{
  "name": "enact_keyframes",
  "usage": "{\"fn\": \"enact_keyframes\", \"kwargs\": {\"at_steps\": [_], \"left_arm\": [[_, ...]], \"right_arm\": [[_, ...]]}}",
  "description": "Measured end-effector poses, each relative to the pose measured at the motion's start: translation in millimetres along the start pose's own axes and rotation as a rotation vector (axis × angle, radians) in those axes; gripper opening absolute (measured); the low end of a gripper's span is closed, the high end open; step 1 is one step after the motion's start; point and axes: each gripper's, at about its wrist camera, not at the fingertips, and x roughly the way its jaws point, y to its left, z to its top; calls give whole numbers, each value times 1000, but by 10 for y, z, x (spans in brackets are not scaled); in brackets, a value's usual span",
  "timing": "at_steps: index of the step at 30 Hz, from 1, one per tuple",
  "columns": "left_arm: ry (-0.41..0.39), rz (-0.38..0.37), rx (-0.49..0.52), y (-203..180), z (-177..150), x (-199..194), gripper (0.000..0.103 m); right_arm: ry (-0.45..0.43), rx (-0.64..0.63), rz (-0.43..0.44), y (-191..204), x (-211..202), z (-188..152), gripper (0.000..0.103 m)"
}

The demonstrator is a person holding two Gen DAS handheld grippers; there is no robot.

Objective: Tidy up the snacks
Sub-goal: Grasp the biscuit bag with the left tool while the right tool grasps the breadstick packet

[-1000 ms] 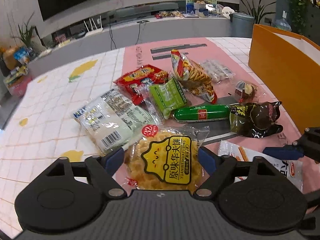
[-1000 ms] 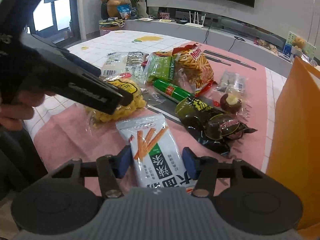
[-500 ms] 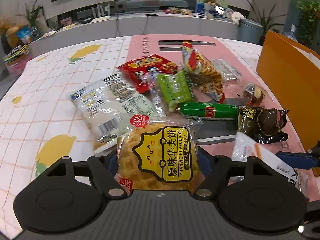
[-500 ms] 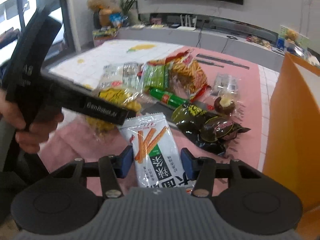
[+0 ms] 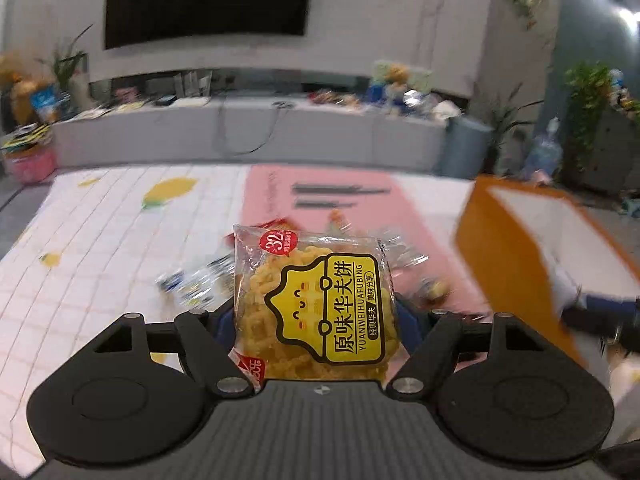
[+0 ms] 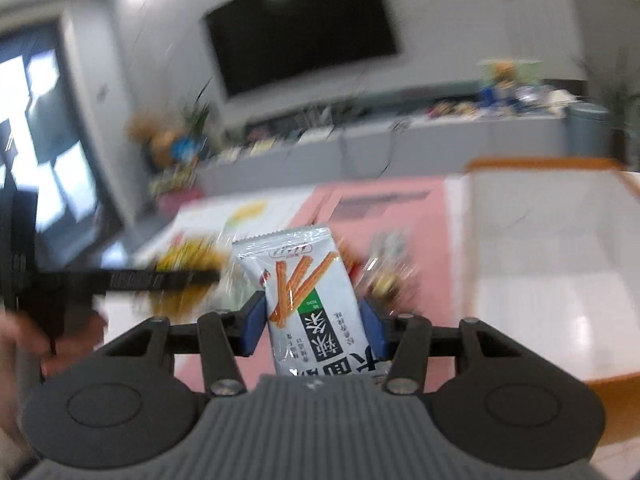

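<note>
My left gripper (image 5: pixel 316 316) is shut on a clear packet of yellow waffle biscuits (image 5: pixel 316 304) with a yellow label, held up off the table. My right gripper (image 6: pixel 314 326) is shut on a white packet with orange sticks printed on it (image 6: pixel 308 292), also lifted. The orange box (image 6: pixel 552 264) with a white inside stands open just right of the white packet; its orange wall (image 5: pixel 508 256) shows at the right of the left wrist view. Other snack packets (image 5: pixel 200 284) lie blurred on the pink mat (image 5: pixel 360 216) below.
The table carries a white checked cloth with yellow fruit prints (image 5: pixel 120 240). In the right wrist view the left gripper's dark arm (image 6: pixel 120 280) and a hand (image 6: pixel 24 336) cross the left side. A grey counter (image 5: pixel 240 132) and a dark screen (image 5: pixel 208 0) stand behind.
Both grippers closed on their packets and lifted them off the table. Both views tilted up, so the room fills more of each frame. The right view swung toward the orange box's open inside.
</note>
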Motion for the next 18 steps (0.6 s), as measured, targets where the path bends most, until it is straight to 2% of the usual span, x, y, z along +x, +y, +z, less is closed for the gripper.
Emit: {"fn": "enact_keyframes", "kwargs": {"at_steps": [4,7,12,18], "left_arm": [[-14,-81,18,-195,81,-85,86],[-18,-133,20,-349,119,-93,86],[-12,-196,14,-536,140,-34,86],[-1,-224,-19,-542,151,50,86]], "right_arm": [[-78,58,-194,-250,-294,229,50],[-79,121,-296,-492,-270,229,50],[-34,184,-267,-705,-13,3,50],[-44,334,-262,-940,175,-47,49]]}}
